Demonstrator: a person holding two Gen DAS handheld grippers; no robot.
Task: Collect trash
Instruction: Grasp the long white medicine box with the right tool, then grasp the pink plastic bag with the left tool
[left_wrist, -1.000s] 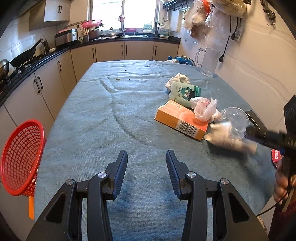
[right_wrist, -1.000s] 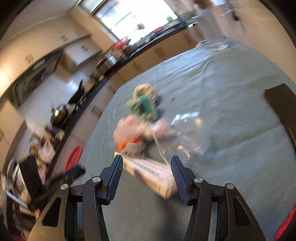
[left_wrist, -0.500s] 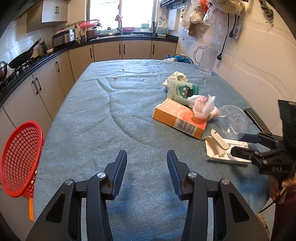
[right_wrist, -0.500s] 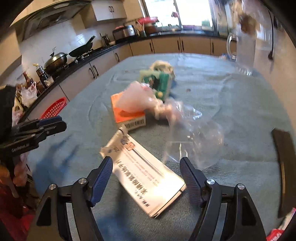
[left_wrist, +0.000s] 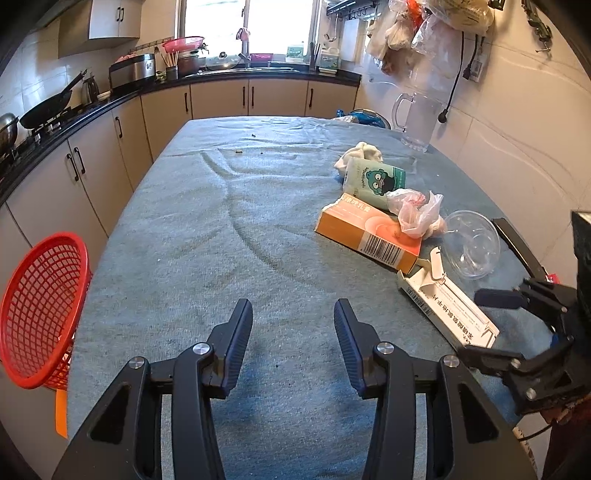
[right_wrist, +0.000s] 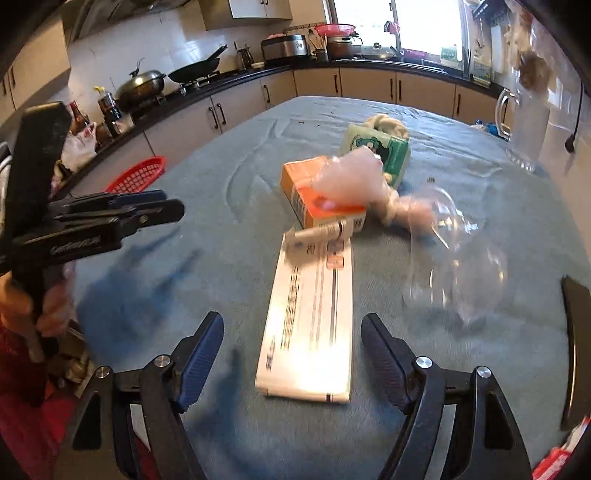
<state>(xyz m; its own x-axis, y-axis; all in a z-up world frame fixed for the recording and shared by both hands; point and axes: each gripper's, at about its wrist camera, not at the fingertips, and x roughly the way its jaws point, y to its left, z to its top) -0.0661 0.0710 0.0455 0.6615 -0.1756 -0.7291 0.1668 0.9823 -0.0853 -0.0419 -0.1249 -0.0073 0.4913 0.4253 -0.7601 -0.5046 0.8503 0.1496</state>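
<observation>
A long white carton (right_wrist: 310, 325) lies flat on the grey-blue tablecloth, between the open fingers of my right gripper (right_wrist: 293, 354); it also shows in the left wrist view (left_wrist: 447, 306). Behind it lie an orange box (left_wrist: 369, 234), a crumpled pink plastic bag (left_wrist: 419, 214), a clear plastic bowl (left_wrist: 471, 243), a green cartoon pack (left_wrist: 376, 181) and a white cloth wad (left_wrist: 360, 153). My left gripper (left_wrist: 293, 347) is open and empty over bare cloth. A red mesh basket (left_wrist: 40, 306) hangs off the table's left edge.
A clear jug (left_wrist: 417, 122) stands at the far right of the table. A black flat object (left_wrist: 517, 247) lies by the right edge near the wall. Kitchen counters (left_wrist: 92, 107) with pans run along the left and back.
The white carton went from my right gripper's hold to lying flat on the cloth. The right gripper opened and drew back to the carton's near end. The left gripper barely moved.
</observation>
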